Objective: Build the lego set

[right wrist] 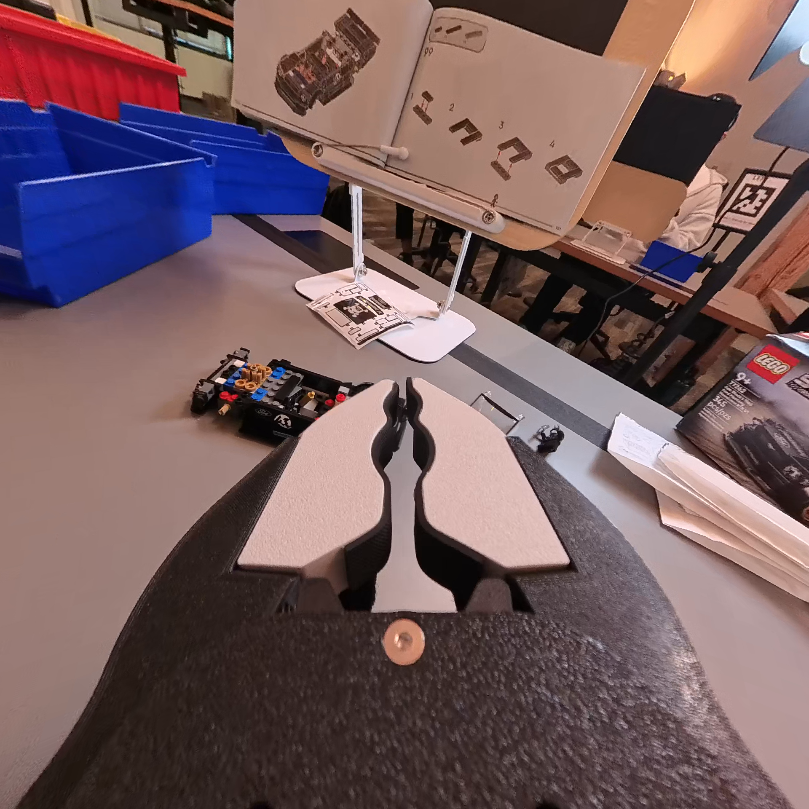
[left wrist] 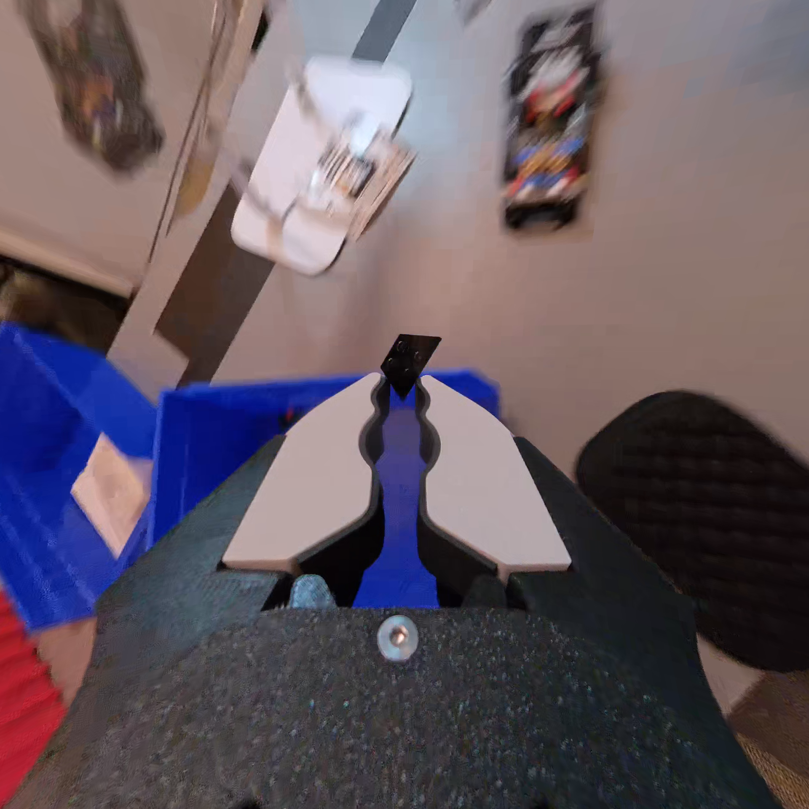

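Left gripper (left wrist: 402, 380) clenched on small flat black plastic lego plate (left wrist: 409, 362), above blue plastic bins (left wrist: 227, 420). Right gripper (right wrist: 402, 387) nearly closed over grey tabletop (right wrist: 109, 437), small dark piece between tips, unclear if grasped. Beyond, half-built black lego car (right wrist: 267, 400), then white book stand (right wrist: 420, 332) with open instruction booklet (right wrist: 437, 105).

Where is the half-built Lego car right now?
In the right wrist view, the car sits on the grey table, just left of the right gripper, in front of the stand's white base.
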Tool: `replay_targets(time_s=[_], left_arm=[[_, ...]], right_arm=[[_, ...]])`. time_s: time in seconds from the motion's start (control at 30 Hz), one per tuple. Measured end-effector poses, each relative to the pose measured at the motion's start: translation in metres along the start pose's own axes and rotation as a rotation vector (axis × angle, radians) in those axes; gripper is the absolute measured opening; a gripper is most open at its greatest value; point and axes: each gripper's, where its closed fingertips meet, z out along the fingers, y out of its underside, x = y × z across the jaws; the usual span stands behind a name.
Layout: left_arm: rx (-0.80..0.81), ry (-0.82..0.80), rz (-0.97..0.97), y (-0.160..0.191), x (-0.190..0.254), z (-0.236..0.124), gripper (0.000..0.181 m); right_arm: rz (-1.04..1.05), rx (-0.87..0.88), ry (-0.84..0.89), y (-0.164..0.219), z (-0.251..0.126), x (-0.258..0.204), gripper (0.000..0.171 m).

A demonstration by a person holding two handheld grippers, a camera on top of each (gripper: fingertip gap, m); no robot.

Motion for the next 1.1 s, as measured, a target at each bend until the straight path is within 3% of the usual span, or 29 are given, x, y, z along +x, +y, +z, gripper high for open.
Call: replay_targets(time_s=[0.07, 0.13, 0.3, 0.43, 0.5, 0.57, 0.7, 0.83, 0.9, 0.97, 1.1], left_arm=[[0.072, 0.108, 0.062, -0.035, 0.049, -0.001, 0.011], [0.070, 0.248, 0.124, -0.051, 0.107, 0.028, 0.011], [-0.106, 0.528, 0.212, -0.036, 0.211, 0.128, 0.011], [-0.179, 0.578, 0.251, -0.032, 0.231, 0.159, 0.013], [-0.208, 0.558, 0.300, -0.027, 0.230, 0.162, 0.038], [-0.201, 0.534, 0.318, -0.024, 0.225, 0.159, 0.049], [-0.063, 0.428, 0.217, -0.043, 0.170, 0.110, 0.044], [0.096, 0.051, -0.034, -0.050, 0.022, 0.038, 0.034], [0.019, -0.133, -0.144, -0.010, -0.054, 0.018, 0.034], [-0.157, -0.182, -0.259, 0.053, -0.101, 0.020, 0.034], [-0.412, -0.113, -0.410, 0.155, -0.127, 0.051, 0.030]], right_arm=[[0.004, -0.001, -0.010, 0.000, 0.001, -0.002, 0.003], [-0.007, 0.005, -0.010, -0.002, 0.000, -0.004, 0.003], [-0.019, 0.027, 0.023, -0.008, -0.007, 0.002, 0.003], [-0.009, 0.042, 0.047, -0.011, -0.013, 0.010, 0.003], [-0.005, 0.044, 0.048, -0.011, -0.014, 0.012, 0.003], [-0.006, 0.042, 0.048, -0.010, -0.014, 0.013, 0.003], [-0.008, 0.047, 0.055, -0.012, -0.016, 0.016, 0.003], [0.017, 0.050, 0.049, -0.012, -0.015, 0.017, 0.003], [0.029, 0.042, 0.038, -0.009, -0.013, 0.015, 0.003], [0.027, 0.034, 0.031, -0.008, -0.011, 0.013, 0.003], [0.013, 0.031, 0.039, -0.008, -0.011, 0.011, 0.003]])
